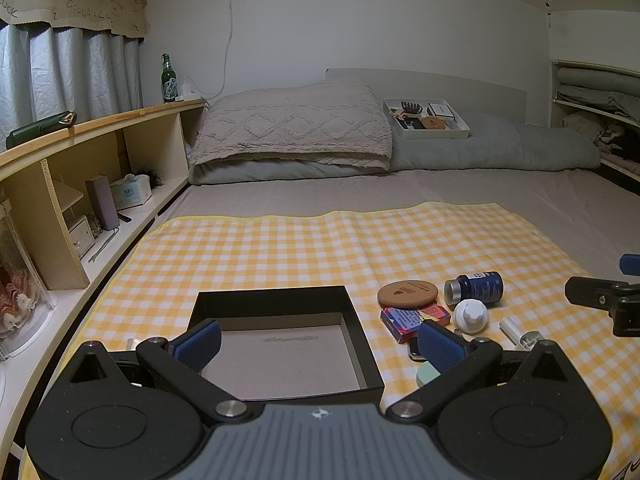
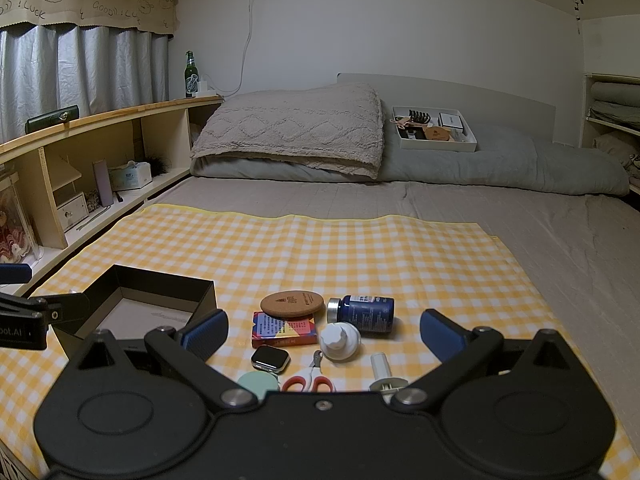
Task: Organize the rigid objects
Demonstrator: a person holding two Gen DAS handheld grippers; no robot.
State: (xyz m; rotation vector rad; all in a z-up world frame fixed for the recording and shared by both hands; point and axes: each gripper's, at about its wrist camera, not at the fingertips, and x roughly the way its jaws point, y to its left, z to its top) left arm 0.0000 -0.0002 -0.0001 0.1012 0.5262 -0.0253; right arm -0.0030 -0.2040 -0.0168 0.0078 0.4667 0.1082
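Note:
An empty black box (image 1: 280,340) (image 2: 132,300) lies on the yellow checked cloth (image 1: 280,248). To its right is a cluster: a cork coaster (image 2: 291,302) (image 1: 407,293), a blue bottle (image 2: 366,312) (image 1: 478,286) on its side, a red card box (image 2: 284,330) (image 1: 408,318), a white cap (image 2: 340,340) (image 1: 472,315), a smartwatch (image 2: 270,358), small scissors (image 2: 308,380), a white tube (image 2: 380,366) (image 1: 516,328) and a mint round item (image 2: 256,384). My left gripper (image 1: 318,346) hovers open over the box. My right gripper (image 2: 324,334) hovers open over the cluster.
The cloth covers a grey bed (image 2: 560,248) with a pillow (image 1: 292,128) and a white tray (image 1: 424,118) of items at the head. A wooden shelf (image 1: 100,128) with a green bottle (image 1: 168,79) runs along the left.

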